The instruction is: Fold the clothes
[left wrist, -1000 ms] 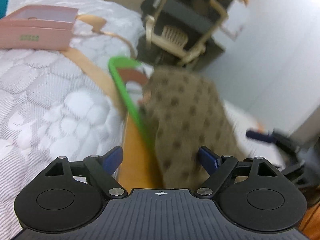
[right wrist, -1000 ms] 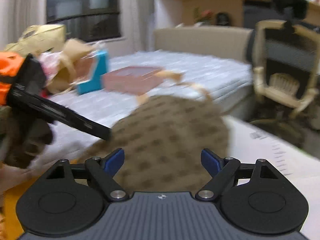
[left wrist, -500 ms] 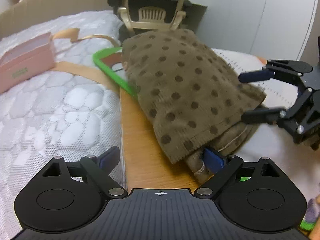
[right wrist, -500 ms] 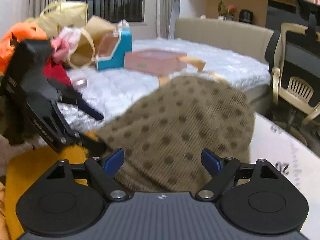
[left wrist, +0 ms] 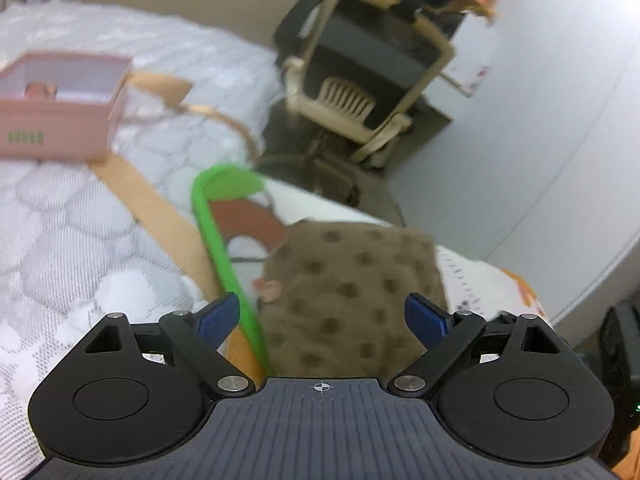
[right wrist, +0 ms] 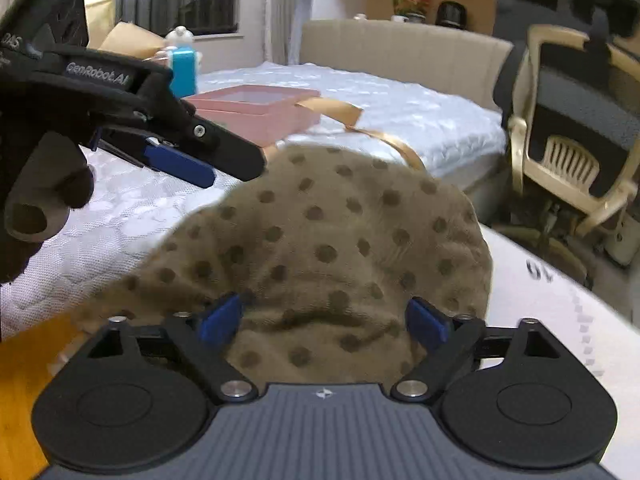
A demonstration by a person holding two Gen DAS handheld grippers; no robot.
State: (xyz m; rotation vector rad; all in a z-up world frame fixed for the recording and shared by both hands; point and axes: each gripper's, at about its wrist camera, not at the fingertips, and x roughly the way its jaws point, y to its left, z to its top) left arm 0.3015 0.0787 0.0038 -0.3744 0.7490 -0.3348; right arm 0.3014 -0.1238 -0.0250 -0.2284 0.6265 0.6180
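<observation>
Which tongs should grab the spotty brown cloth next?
Probably the right tongs: open, low, with the brown dotted cloth bunched between them. The left tongs, open too, are raised above it.

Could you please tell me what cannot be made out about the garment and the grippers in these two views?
- Brown dotted garment: near edge hidden behind right gripper body, right wrist view.
- Garment blurred in left wrist view; folds unreadable.
- Left gripper: open, contact with cloth unclear.
- Pink box contents blurred.
</observation>
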